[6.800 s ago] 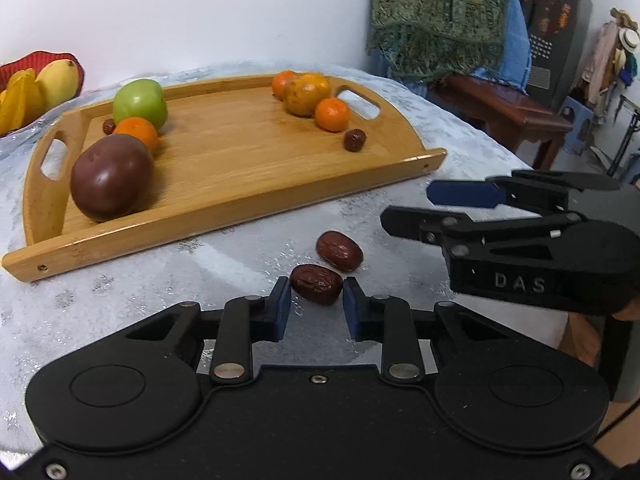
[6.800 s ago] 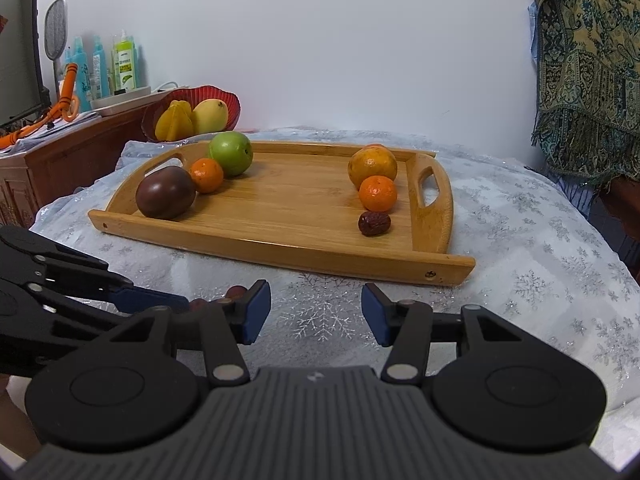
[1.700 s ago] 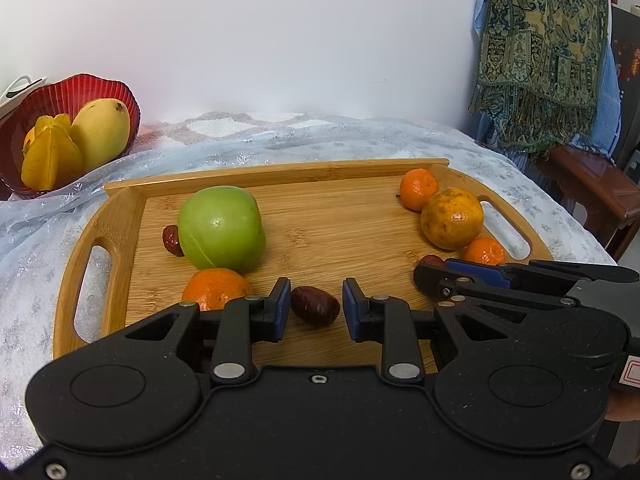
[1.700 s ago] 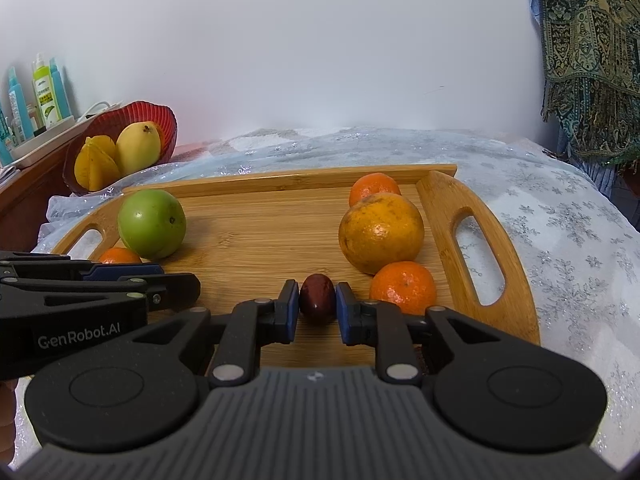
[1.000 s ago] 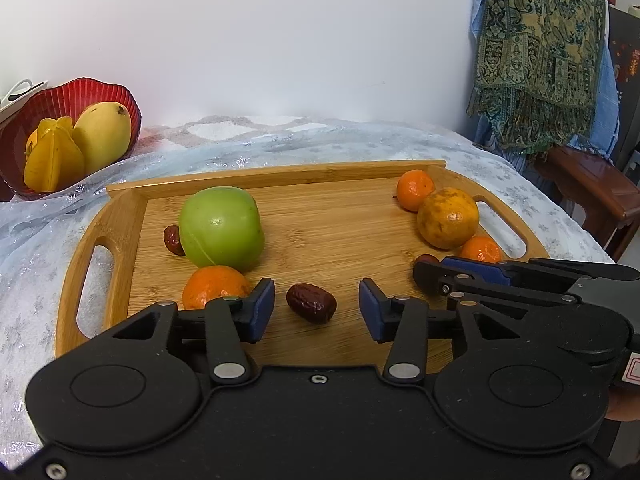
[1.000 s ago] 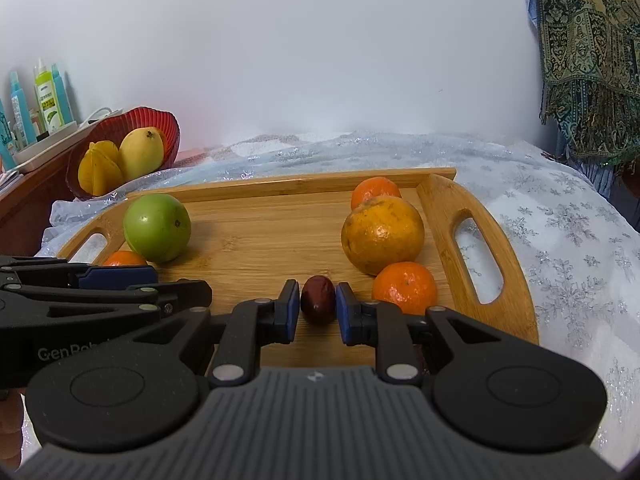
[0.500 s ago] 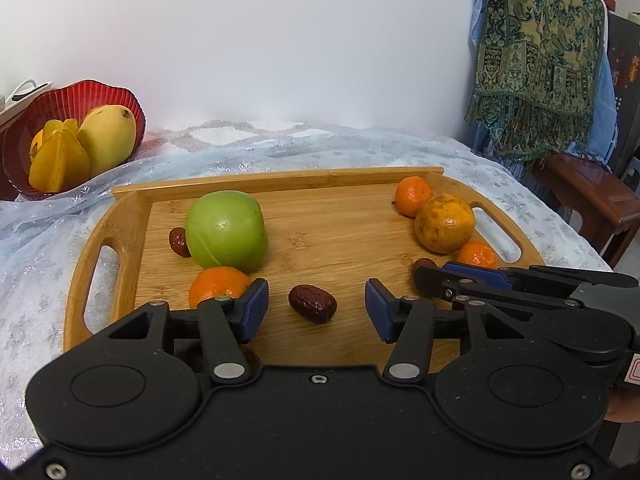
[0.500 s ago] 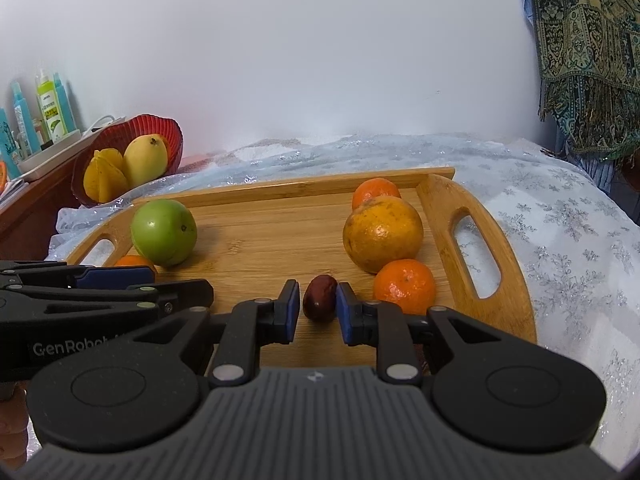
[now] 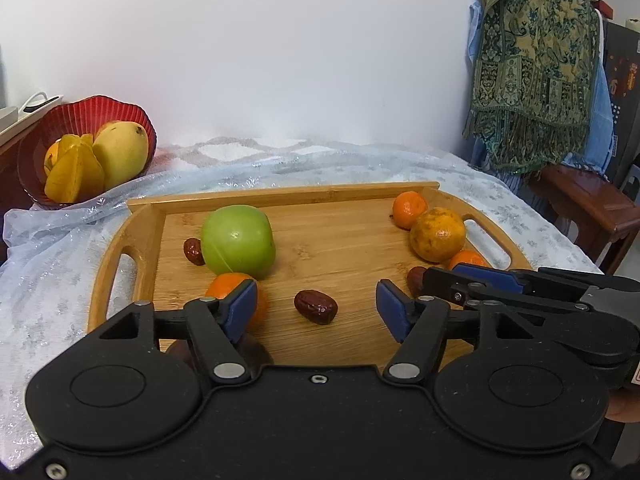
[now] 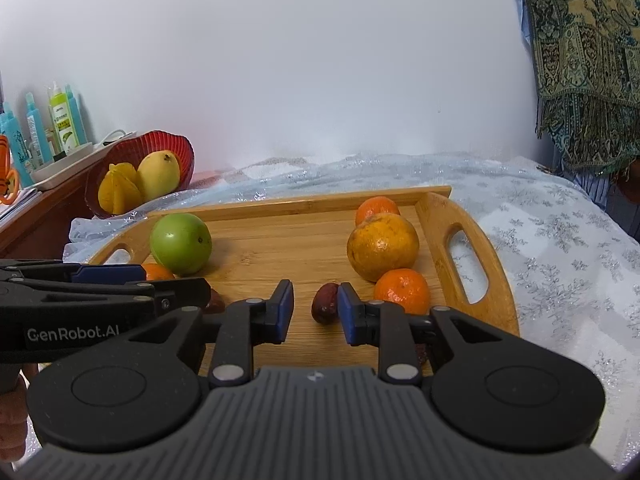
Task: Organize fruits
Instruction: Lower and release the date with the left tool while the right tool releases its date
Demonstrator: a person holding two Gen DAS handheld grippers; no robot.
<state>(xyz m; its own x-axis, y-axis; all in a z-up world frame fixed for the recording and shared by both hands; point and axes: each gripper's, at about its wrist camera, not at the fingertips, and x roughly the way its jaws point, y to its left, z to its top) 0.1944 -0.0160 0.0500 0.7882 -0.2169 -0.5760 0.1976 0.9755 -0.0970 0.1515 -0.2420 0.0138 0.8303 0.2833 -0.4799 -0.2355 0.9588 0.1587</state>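
A wooden tray (image 9: 280,197) on the cloth-covered table holds a green apple (image 9: 238,240), several oranges and small red dates. One date (image 9: 315,306) lies free on the tray between the jaws of my left gripper (image 9: 317,310), which are opening wide, clear of it. Beside the left finger sits a small orange (image 9: 224,285). In the right wrist view, another date (image 10: 325,305) rests on the tray (image 10: 300,202) against the right pad of my right gripper (image 10: 316,313). Its jaws are opening and the left pad stands off the date. A big orange (image 10: 382,246) and a small orange (image 10: 402,290) sit just right.
A red bowl (image 9: 86,114) with yellow fruit stands at the back left. Bottles (image 10: 66,120) line a sideboard at the far left. A patterned scarf (image 9: 536,80) hangs over a wooden bench (image 9: 592,210) on the right. A third date (image 9: 193,251) hides behind the apple.
Both pairs of jaws have spread. The left jaws widened around the date that lies on the tray. The right jaws, shut on their date a second ago, have let it go.
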